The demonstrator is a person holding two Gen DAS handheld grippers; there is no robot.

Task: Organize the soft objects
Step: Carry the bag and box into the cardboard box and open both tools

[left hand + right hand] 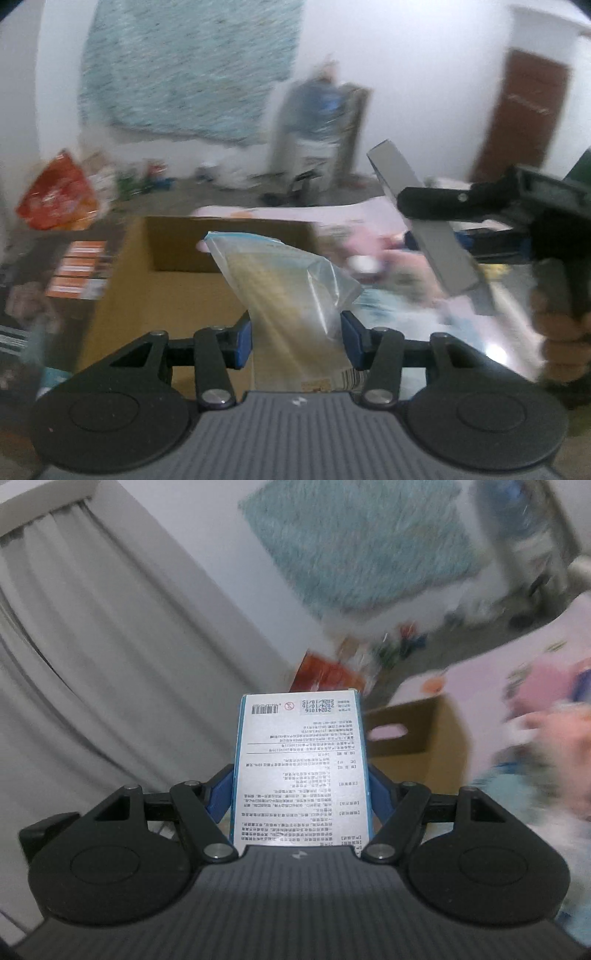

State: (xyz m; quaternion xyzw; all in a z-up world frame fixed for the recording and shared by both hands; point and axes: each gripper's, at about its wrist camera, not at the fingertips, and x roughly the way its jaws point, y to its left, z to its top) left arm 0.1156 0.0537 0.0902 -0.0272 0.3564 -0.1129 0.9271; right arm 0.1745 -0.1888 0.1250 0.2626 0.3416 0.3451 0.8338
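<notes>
1. The left claw (296, 341) is partly closed; its blue pads (243, 341) press on both sides of a clear plastic bag (288, 295) with pale yellowish contents. The bag sticks up and forward from the claw, in the air.
2. Past the bag stands an open cardboard box (229, 243), brown, its inside in shadow. The bag is in front of the box, not inside it.
3. The right claw (300, 794) is set fairly wide, clamped on the long edges of a flat carton (301, 768) with a blue border and a white face of small print and a barcode. The carton points forward and upward.
4. In the left wrist view the right claw (436, 229) shows at right, gripped by a hand (561, 332), carrying the carton (424, 221) tilted and seen edge-on.
5. In the right wrist view the box (417, 738) lies to the right of the carton, beside a pink patterned sheet (517, 672).
6. Both views are blurred; an orange packet (59, 195) sits far left.
</notes>
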